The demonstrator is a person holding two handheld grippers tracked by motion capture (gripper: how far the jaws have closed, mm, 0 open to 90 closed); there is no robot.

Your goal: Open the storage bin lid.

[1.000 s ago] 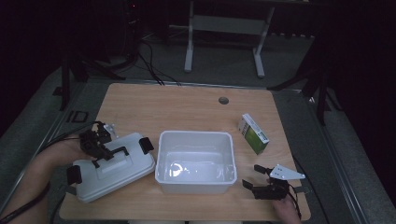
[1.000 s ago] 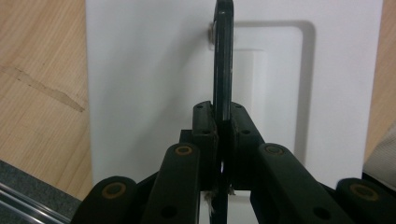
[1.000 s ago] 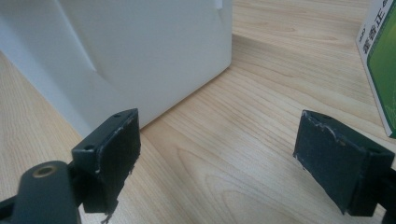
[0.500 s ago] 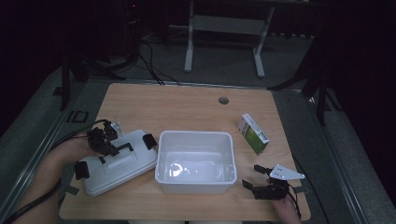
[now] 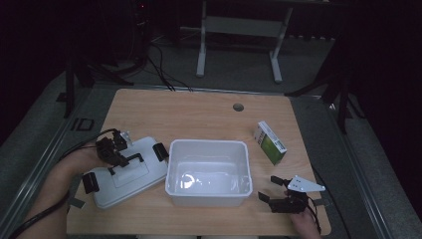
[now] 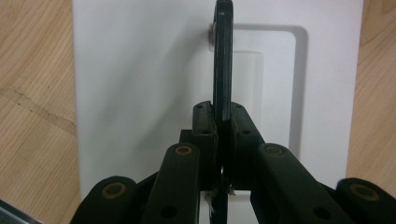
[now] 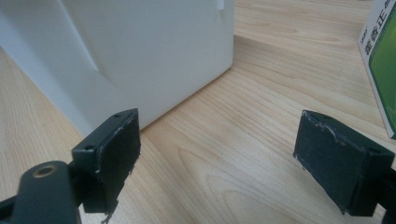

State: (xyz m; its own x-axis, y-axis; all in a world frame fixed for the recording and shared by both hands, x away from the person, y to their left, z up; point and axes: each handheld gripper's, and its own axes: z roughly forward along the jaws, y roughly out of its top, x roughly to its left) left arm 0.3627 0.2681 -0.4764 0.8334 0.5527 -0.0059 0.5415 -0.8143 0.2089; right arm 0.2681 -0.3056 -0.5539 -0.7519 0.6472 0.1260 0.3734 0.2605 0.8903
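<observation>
A white box lid with black side latches lies flat on the table left of the open white bin. My left gripper is shut on the lid's black carry handle, which stands upright between the jaws over the white lid. My right gripper rests low on the table at the bin's front right corner, its jaws wide open with nothing between them. Its view has the bin's wall to the left and bare wood between the pads.
A green and white carton stands right of the bin, its edge at the right of the right gripper view. A round cable hole sits at the table's back. Dark floor and stand legs surround the table.
The lid, held by my left gripper, has shifted right and settled lower, closer to the bin. The right gripper has stayed where it was.
</observation>
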